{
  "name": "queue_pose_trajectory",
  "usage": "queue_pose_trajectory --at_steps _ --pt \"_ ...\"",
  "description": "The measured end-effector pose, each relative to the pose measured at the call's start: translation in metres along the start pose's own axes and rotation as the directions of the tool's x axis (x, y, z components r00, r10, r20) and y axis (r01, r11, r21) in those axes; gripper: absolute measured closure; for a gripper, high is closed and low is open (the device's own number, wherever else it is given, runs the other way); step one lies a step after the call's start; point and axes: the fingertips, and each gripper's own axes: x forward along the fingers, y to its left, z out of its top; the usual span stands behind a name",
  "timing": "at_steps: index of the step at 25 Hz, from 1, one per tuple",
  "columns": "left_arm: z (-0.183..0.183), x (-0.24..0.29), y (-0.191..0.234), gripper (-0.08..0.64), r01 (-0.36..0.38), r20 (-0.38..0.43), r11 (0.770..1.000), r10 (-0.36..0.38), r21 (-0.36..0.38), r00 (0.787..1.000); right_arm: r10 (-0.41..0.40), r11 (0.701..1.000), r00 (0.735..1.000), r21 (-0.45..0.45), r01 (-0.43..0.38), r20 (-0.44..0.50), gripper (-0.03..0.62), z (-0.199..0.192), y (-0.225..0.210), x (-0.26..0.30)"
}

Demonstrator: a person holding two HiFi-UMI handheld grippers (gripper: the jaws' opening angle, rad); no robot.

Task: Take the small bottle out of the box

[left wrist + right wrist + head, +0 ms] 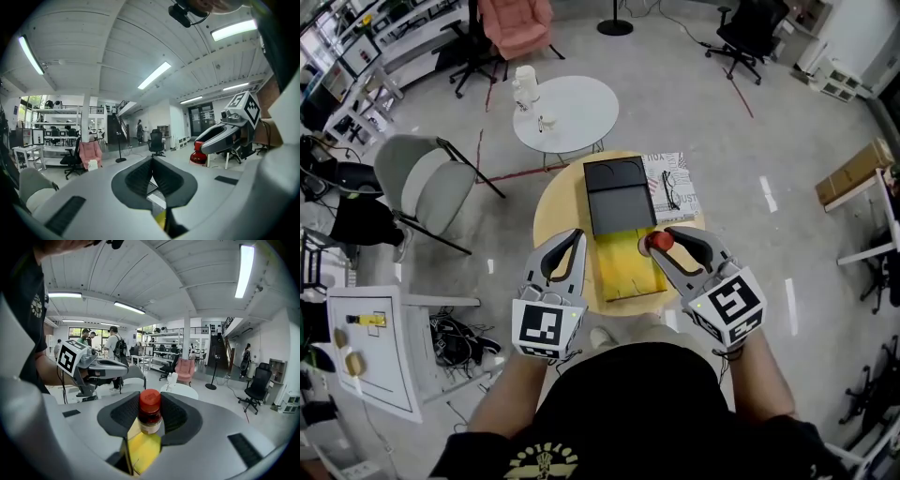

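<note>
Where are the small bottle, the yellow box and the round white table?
small bottle (pixel 150 402): right gripper view, on its red cap.
yellow box (pixel 626 267): head view, on its bare yellow inside.
round white table (pixel 577 117): head view, on a bare part of its top.

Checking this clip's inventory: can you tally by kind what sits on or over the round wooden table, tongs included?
tongs: 2, left tongs and right tongs
box: 1
small bottle: 1, gripped by the right tongs
printed sheet: 1
total: 5
</note>
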Motion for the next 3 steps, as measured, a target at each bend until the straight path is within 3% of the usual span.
queue_pose_trajectory --at_steps 3 --pt "-0.0035 0.0022 0.0008 0.546 -0.002 -0.008 1.0 0.002 0.0 1.0 -0.011 1.0 1.0 0.002 0.011 -0.003 0.442 -0.0028 -0.0047 -0.0004"
